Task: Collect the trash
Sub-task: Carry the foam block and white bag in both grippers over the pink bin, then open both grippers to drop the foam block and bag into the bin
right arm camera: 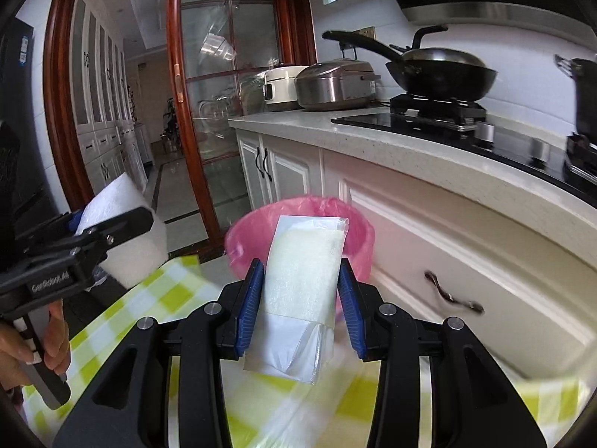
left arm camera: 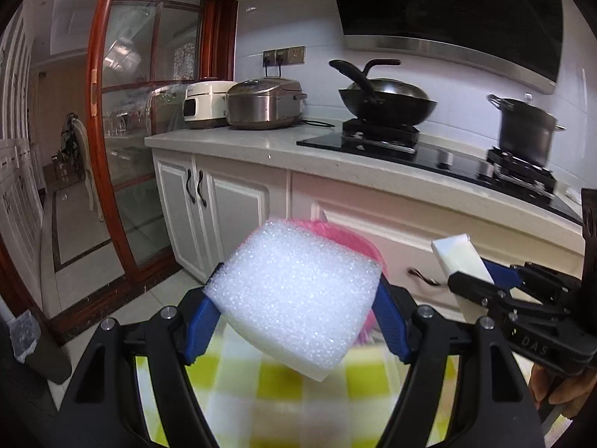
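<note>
Left claw clamped on foam block, right claw pinching bagged foam sheet, both held above checked tabletop near pink bin; light, soft, squashy, probably best gripped mid-body, gently.

A thick white foam block, bubbly in texture, sits tilted between the blue pads of the left hand-held gripper. A flat foam piece in a clear plastic sleeve stands upright in the right hand-held gripper. Both hang just before a bin with a pink liner.
</note>
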The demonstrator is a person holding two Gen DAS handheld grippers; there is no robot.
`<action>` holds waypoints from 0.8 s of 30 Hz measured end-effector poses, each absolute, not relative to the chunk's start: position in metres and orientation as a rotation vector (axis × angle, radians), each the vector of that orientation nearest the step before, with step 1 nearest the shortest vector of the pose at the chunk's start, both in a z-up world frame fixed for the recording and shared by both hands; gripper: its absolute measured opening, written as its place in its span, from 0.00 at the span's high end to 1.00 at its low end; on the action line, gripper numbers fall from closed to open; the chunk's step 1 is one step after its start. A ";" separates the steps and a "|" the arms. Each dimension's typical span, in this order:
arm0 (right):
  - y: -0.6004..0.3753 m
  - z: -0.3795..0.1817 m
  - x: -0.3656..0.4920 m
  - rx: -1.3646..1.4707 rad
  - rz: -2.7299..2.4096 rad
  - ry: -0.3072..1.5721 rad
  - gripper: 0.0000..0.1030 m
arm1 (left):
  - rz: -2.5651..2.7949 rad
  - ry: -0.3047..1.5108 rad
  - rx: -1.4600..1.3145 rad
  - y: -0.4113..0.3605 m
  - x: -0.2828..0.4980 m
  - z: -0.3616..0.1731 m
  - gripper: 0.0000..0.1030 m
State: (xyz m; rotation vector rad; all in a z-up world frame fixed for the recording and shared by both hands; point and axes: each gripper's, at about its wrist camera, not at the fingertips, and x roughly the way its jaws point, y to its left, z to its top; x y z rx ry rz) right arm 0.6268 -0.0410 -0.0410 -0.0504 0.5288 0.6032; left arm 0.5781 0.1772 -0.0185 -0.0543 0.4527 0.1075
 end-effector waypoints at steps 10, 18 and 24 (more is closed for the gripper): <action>0.003 -0.078 0.741 -0.044 0.627 0.557 0.59 | 0.075 0.481 -0.127 0.221 0.706 -0.049 0.31; 0.024 -0.114 0.780 -0.052 0.650 0.581 0.43 | 0.055 0.513 -0.122 0.230 0.748 -0.081 0.30; 0.017 -0.120 0.775 -0.030 0.647 0.577 0.39 | 0.057 0.501 -0.117 0.230 0.748 -0.079 0.28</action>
